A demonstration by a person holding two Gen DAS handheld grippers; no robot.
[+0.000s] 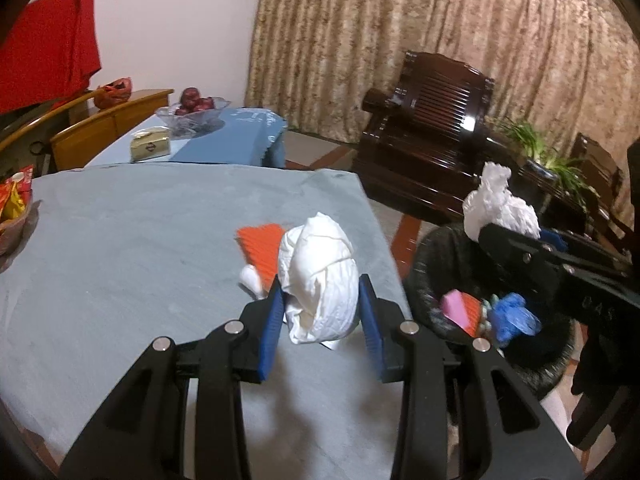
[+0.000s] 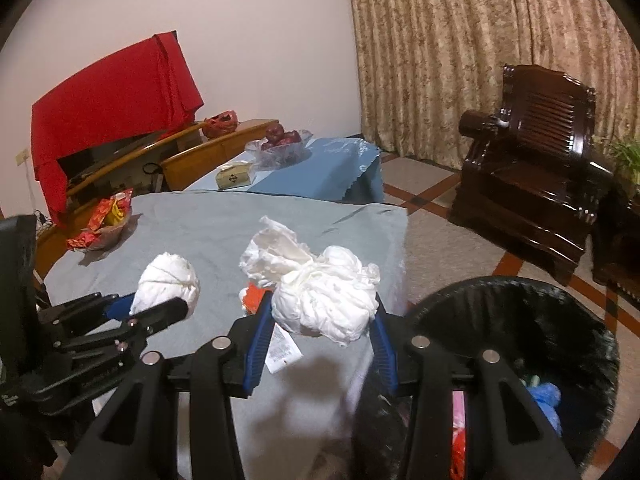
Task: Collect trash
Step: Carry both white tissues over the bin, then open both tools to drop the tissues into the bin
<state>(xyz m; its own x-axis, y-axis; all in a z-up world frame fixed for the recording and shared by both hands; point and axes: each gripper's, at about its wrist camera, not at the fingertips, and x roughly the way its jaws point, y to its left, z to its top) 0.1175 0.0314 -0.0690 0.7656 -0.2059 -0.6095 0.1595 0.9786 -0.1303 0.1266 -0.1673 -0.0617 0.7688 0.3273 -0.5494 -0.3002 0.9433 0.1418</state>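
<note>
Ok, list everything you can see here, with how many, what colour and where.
Tissue wads: two, white, one in the left claw, one in the right claw.
Bin: one, black liner, on the floor right of the table, trash inside.
Orange wrapper: one, on the table beyond the left wad.
Table: one, grey-blue cloth.
Snack bowl: one, red and yellow packets, table's far left.
Fruit bowl: one, clear, red fruit, on the far blue table.
Tissue box: one, beige, same table.
Armchair: one, dark wood, by the curtain.
Left claw: black, blue pads, shut on its wad.
Right claw: same, shut on its wad.
</note>
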